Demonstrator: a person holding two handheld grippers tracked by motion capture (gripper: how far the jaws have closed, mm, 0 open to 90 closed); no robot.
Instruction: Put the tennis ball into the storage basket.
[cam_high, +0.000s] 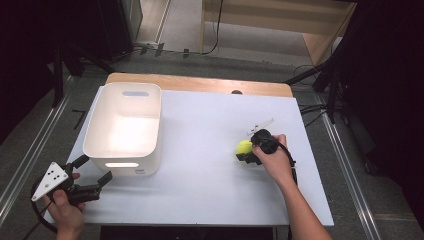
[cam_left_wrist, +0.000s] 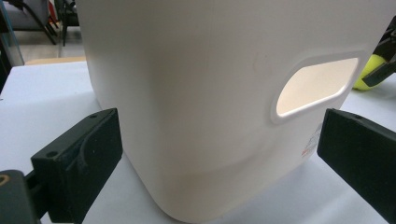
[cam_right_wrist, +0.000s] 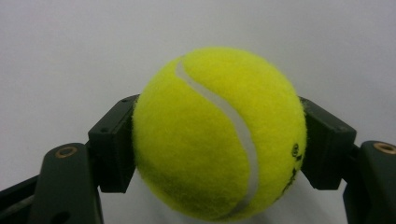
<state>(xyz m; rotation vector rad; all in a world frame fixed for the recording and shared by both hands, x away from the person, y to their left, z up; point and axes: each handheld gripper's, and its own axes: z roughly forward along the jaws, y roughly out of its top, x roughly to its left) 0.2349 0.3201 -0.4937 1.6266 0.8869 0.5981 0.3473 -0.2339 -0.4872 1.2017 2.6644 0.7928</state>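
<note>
The fuzzy yellow-green tennis ball (cam_right_wrist: 219, 135) sits clamped between our right gripper's (cam_high: 248, 152) black jaws, down on the white tabletop (cam_high: 210, 165) at its right side. So the grasp looks made; lifting it and carrying it to the white plastic bin (cam_high: 125, 127) looks to be what's left. Our right hand (cam_high: 274, 156) reaches forward, leftward. Our left gripper (cam_high: 96, 176) waits wide open, holding nothing, beside the bin's near wall.

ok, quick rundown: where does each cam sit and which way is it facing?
High view: above the near table edge, facing forward and down; both forearms, left gripper, right gripper.
Left gripper view: on the left gripper, facing the white bin; open jaws.
Right gripper view: on the right gripper, facing the tabletop; jaws clamp the tennis ball.
Shared: the ball, all three views.
</note>
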